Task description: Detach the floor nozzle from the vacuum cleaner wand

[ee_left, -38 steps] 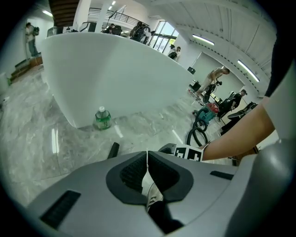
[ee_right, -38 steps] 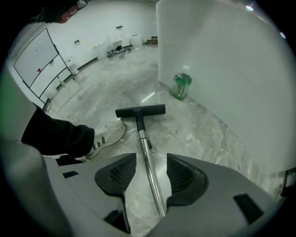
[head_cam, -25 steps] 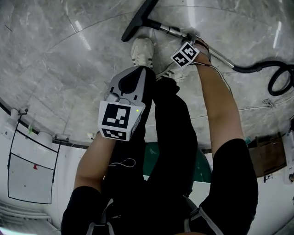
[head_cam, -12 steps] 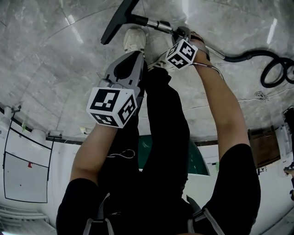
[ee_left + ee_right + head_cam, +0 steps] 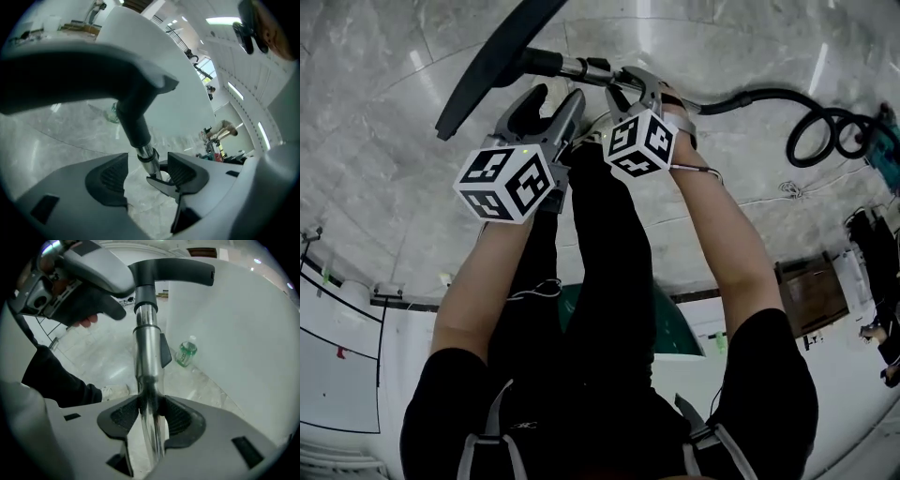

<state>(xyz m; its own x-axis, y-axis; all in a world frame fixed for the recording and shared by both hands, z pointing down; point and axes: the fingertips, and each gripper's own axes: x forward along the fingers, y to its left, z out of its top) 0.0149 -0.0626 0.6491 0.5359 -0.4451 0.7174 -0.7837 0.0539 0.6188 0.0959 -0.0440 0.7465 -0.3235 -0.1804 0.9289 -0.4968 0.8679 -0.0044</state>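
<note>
Both of the person's bare forearms reach forward and down, close together, with the two marker cubes almost side by side above the dark trouser legs. The right tool (image 5: 150,416) is pressed together on the chrome wand (image 5: 146,348), its two dark pads squeezing the tube from either side just behind the joint. The left tool (image 5: 147,173) is spread. The wand's chrome end and the black neck of the floor nozzle (image 5: 487,58) stand between its pads, nearer the right-hand pad, with a clear gap to the other. The nozzle is joined to the wand and slants across the upper left of the head view over the grey marble surface (image 5: 384,141). The black hose (image 5: 811,127) trails off in a loop to the right. A green bottle (image 5: 187,353) lies on the surface beyond the wand. A second ago the left tool hung lower, beside the person's leg and well apart from the wand; it has since come up to the joint, while the right tool has kept its clamp on the tube.
</note>
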